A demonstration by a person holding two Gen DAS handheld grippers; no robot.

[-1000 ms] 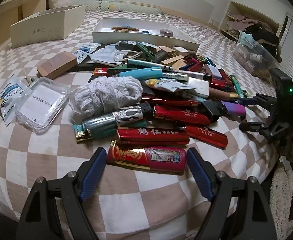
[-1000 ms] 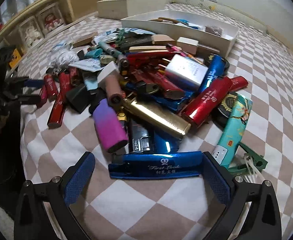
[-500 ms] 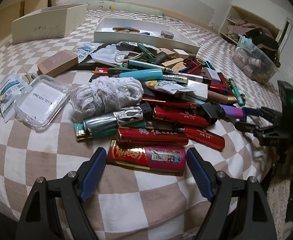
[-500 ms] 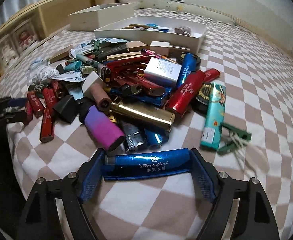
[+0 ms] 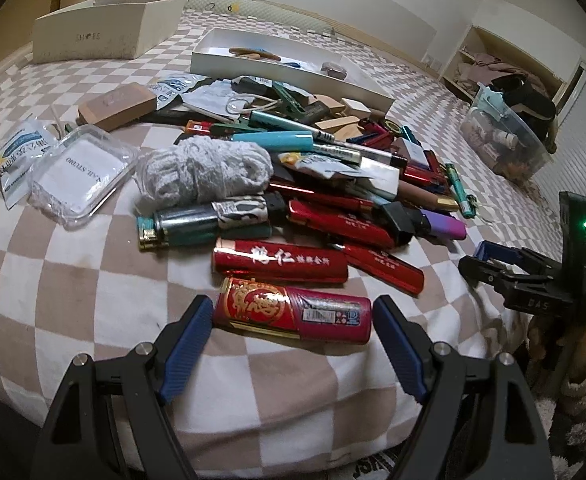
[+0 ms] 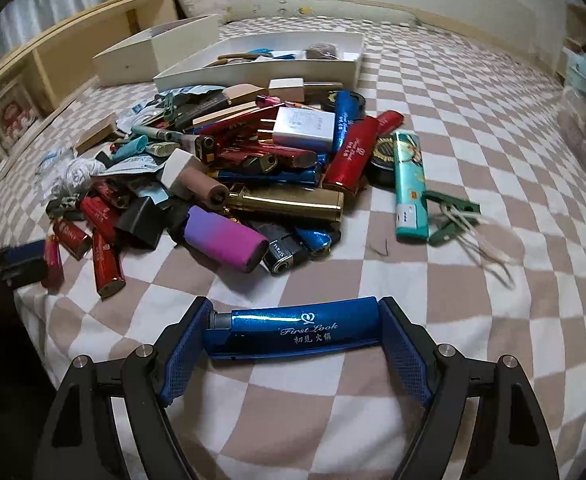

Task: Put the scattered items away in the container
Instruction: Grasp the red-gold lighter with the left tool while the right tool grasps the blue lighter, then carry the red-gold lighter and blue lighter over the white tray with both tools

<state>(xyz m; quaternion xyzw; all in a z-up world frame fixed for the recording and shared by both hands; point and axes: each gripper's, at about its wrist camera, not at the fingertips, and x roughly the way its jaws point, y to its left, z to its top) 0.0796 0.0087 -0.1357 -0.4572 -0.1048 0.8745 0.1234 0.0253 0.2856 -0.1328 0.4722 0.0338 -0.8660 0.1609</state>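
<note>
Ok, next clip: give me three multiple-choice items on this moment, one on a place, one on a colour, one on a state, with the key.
1. Where does the white tray lie?
A. beyond the pile of lighters
B. on the floor
C. under the pile

2. What colour is the lighter between the right gripper pads?
A. gold
B. blue
C. teal

3. How does the left gripper stand to the red dragon lighter?
A. clamped on it and lifted
B. open, astride it on the bedspread
C. nowhere near it

Key: 1 A, the tray sits on the checked bedspread past the heap. 2 B, a shiny blue body marked First Look spans the pads, which touch both its ends. 3 B, a gap shows at the lighter's right end and it lies flat on the cloth.
</note>
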